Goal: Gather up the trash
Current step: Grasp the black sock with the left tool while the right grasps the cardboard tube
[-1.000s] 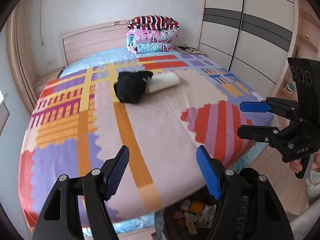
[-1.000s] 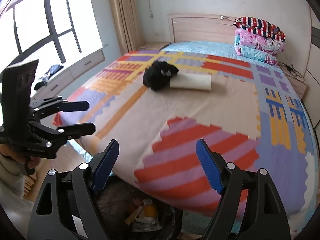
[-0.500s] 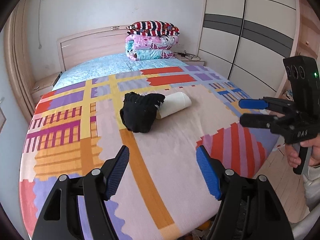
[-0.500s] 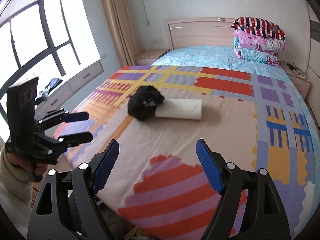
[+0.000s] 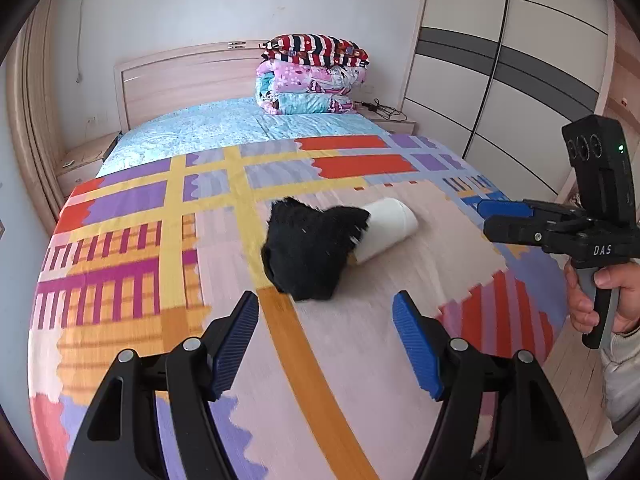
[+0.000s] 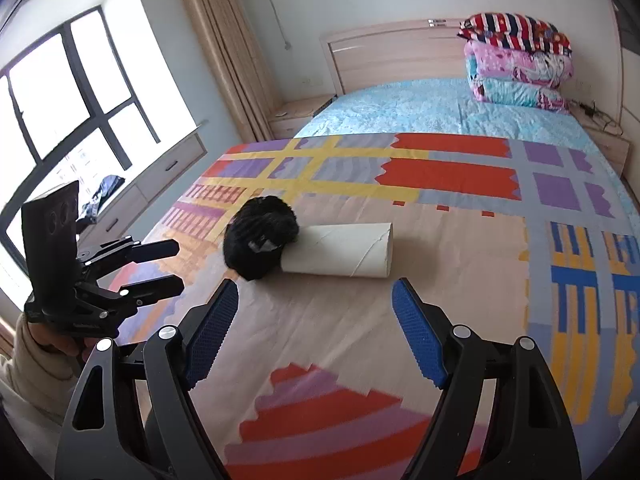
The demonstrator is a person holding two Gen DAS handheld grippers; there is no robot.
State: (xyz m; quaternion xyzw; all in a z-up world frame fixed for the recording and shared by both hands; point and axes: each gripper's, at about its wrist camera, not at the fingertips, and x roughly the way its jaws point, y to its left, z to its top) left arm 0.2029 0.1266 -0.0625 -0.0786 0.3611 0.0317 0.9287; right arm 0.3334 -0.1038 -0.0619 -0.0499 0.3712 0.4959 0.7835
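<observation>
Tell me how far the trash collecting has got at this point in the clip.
Done: nothing visible; no bin or bag shows in either view. In hand: nothing. The left gripper and right gripper both have open, empty jaws, aimed across the bed. Left: the black fuzzy item and the white cardboard tube it overlaps at one end both lie on the bedspread, untouched.
</observation>
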